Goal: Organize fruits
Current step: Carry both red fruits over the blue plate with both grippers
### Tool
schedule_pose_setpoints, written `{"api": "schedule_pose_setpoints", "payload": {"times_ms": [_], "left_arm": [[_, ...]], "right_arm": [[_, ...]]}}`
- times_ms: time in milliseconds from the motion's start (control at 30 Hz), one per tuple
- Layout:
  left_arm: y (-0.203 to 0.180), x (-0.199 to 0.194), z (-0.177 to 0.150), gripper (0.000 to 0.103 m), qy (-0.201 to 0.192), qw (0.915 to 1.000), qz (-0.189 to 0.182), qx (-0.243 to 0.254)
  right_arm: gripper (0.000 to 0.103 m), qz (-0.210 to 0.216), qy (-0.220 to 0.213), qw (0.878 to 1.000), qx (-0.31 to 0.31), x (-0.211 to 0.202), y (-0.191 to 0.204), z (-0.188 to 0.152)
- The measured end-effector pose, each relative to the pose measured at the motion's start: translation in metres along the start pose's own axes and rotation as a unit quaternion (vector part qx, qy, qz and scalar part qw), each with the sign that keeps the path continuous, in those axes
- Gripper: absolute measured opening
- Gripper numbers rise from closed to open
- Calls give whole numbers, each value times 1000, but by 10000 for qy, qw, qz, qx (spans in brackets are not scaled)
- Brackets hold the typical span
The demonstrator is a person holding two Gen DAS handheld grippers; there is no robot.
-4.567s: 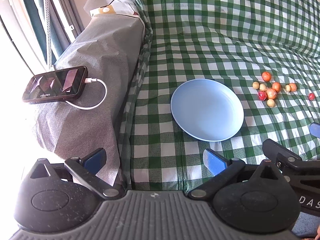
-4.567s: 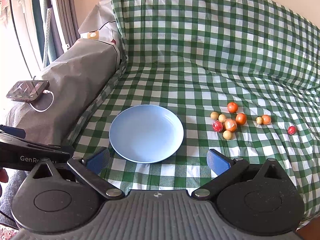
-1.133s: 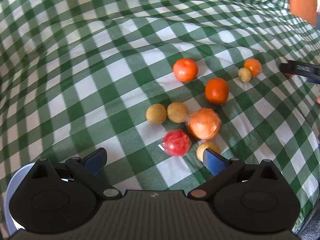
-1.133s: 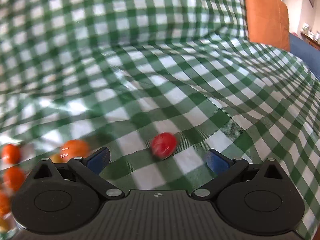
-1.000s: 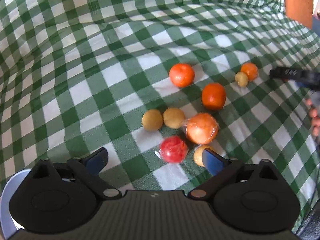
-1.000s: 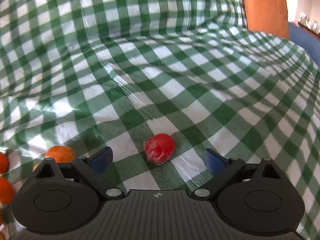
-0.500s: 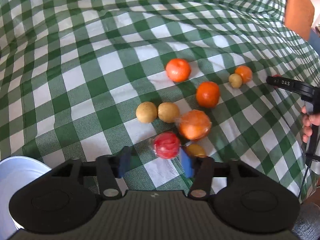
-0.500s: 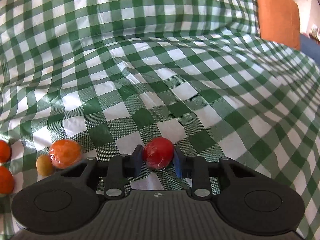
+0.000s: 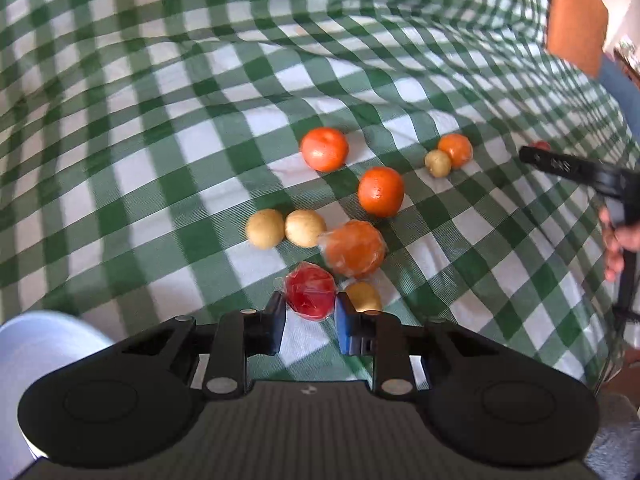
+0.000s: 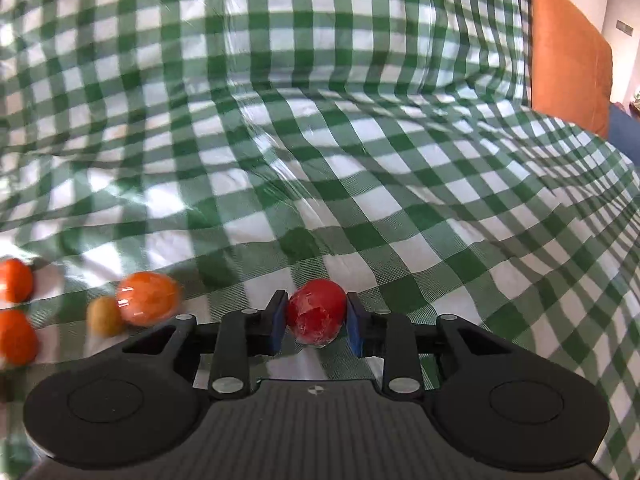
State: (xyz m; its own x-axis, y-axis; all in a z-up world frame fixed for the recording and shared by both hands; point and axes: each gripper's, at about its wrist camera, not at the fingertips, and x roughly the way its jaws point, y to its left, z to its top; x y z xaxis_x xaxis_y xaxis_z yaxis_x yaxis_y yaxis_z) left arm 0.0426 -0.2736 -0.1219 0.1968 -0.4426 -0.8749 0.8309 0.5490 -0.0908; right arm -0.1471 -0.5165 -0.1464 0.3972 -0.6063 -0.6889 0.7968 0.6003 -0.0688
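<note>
In the left wrist view my left gripper [image 9: 310, 309] holds a wrapped red fruit [image 9: 310, 290]; its jaws are closing and both pads press the fruit's sides. Around it on the green checked cloth [image 9: 160, 120] lie a wrapped orange [image 9: 354, 254], two bare oranges [image 9: 380, 191], a small orange [image 9: 455, 150] and several yellow-brown fruits [image 9: 265, 229]. The right wrist view shows my right gripper [image 10: 316, 320] shut on another red fruit [image 10: 316, 310], slightly above the cloth. That gripper [image 9: 560, 165] also shows at the right of the left wrist view.
A rim of the pale blue plate [image 9: 32, 344] shows at the lower left. A person's hand [image 9: 618, 244] grips the right tool's handle. An orange cushion [image 10: 568, 52] stands at the far right. The cloth is creased and rises at the back.
Both grippers went from wide open to shut, each on a red fruit. The left one's red fruit now sits apart from the wrapped orange; both views have shifted slightly.
</note>
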Motion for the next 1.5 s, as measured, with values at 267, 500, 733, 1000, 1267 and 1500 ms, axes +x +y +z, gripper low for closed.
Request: {"api": "schedule_pose_setpoints", "payload": {"times_ms": [267,500,733,1000,1267,1500], "left_arm": [[20,-86,-35,29,-320,9985,126,-416],[50,-159,-85,29,-343,9958,316,-785],[86,-214,-142,29,-416,9895,760,-1161],[122,-244,-179,29,-549,9818,889,-1583],[140,-243,-181,29,-582,9786,916,-1746],[147,-224,-167,29,-535,9791,951,-1717]], "right_arm": [[32,566,-467,9972,-171,-111,31,-8],[32,1405,-524,9881,-350,-211,97,-39],[32,2271,-202,9709,-733,-274,169,-82],[32,2735,-134,9539,-1232,-316,220,-111],[32,2757,-53,9513,-1380,-323,245,-115],[32,2724,72,9503,-1503,-309,261,-115]]}}
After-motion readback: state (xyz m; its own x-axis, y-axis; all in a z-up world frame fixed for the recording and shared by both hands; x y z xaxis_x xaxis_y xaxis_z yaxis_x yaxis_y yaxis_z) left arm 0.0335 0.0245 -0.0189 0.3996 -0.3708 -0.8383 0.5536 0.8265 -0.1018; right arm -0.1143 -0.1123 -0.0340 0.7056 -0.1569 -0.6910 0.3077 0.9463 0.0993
